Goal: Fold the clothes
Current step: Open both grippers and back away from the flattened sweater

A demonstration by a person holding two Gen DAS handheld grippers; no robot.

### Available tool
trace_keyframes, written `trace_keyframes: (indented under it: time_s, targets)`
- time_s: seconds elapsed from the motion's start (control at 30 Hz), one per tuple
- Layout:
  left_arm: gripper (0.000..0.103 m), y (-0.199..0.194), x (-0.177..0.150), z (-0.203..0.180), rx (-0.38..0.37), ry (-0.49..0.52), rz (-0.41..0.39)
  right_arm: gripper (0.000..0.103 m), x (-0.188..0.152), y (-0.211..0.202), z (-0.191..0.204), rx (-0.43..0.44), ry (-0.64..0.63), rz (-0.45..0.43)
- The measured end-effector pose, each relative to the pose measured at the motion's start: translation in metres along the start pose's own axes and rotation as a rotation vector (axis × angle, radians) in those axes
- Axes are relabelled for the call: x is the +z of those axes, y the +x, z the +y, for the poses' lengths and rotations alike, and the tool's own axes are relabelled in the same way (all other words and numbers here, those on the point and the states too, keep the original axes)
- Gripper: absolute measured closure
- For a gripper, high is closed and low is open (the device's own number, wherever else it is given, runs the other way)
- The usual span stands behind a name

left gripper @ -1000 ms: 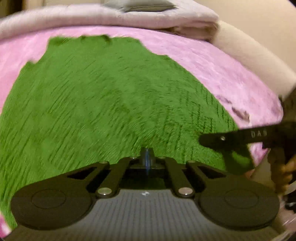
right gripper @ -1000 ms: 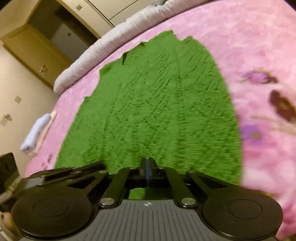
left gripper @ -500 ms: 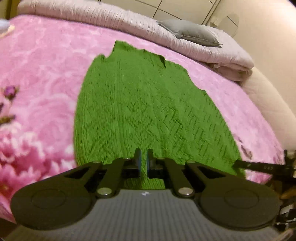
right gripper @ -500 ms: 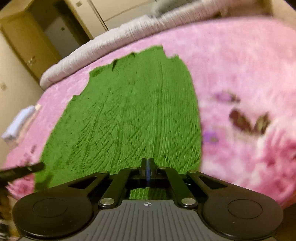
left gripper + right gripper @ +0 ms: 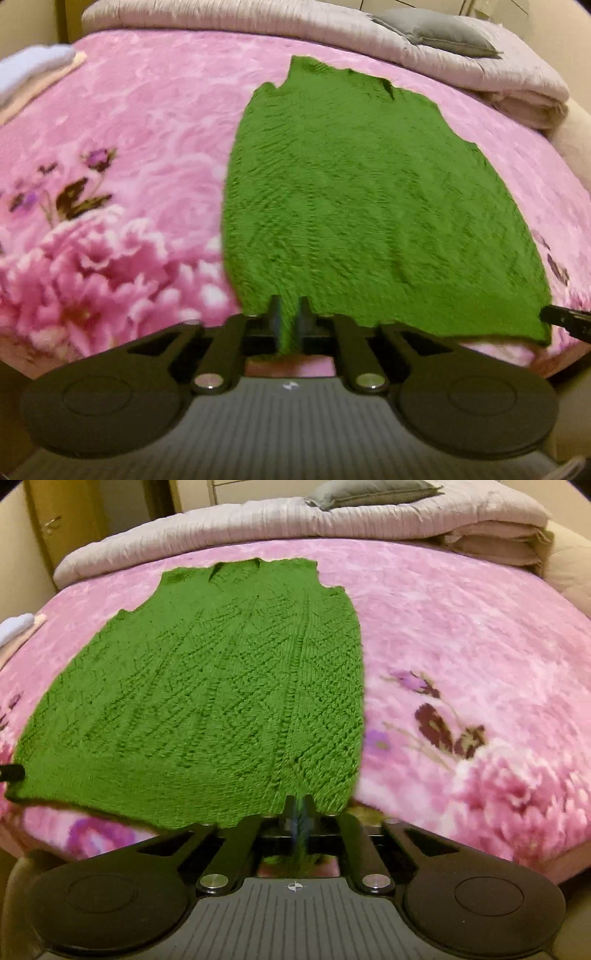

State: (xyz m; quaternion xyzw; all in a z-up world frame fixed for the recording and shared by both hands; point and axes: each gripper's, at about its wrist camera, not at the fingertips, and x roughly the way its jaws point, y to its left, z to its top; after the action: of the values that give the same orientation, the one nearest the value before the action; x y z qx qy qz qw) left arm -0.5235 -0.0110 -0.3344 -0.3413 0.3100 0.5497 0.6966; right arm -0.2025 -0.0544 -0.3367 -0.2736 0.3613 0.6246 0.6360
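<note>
Green knitted vest [image 5: 362, 206] lies spread flat on the pink floral blanket [image 5: 122, 155] of the bed, its hem along the bed's near edge and its neck and shoulder end pointing toward the far edge, where a pale rolled duvet [image 5: 332, 520] and a grey pillow [image 5: 432, 31] sit. We hold the hem at both near corners. Our left gripper [image 5: 289, 317] has its fingers pressed together on a pinch of green knit close to the hem's left corner; our right gripper [image 5: 297, 810] pinches the hem close to its right corner in the same way. From both sets of fingers the vest's long axis runs straight ahead, away from us, so each hand sits equally close to its own corner and neither is nearer the neckline. The knit looks taut and single-layered between the two grips, with no crease that we can see. Judging by this, a hem-to-shoulder fold would mean carrying both corners forward together along that axis, though a pull to straighten the cloth fits the same pose.
</note>
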Motion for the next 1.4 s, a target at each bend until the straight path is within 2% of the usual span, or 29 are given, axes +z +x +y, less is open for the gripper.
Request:
trace_keyframes:
  time_s: [0.03,0.07,0.1,0.3,0.77,1.4]
  targets:
    - [0.077,-0.003,-0.001,-0.004,0.003,0.003,0.003,0.061,0.000,-0.004,0.003,0.015,0.015,-0.001]
    - [0.076,-0.006,-0.002,-0.009,0.007,0.005,0.006,0.042,-0.001,-0.010,0.007,0.036,0.029,-0.007]
    - [0.076,-0.008,-0.003,-0.013,0.010,0.008,0.009,0.038,-0.001,-0.015,0.011,0.045,0.033,-0.008]
    - [0.075,-0.023,-0.011,-0.034,0.037,0.018,0.029,0.038,-0.009,-0.029,0.027,0.041,0.021,0.030]
    - [0.072,-0.054,-0.041,-0.058,0.106,0.099,0.012,0.038,-0.033,-0.055,0.046,0.057,0.019,0.038]
    - [0.070,-0.073,-0.057,-0.064,0.092,0.118,-0.017,0.038,-0.044,-0.076,0.046,0.046,0.014,0.017]
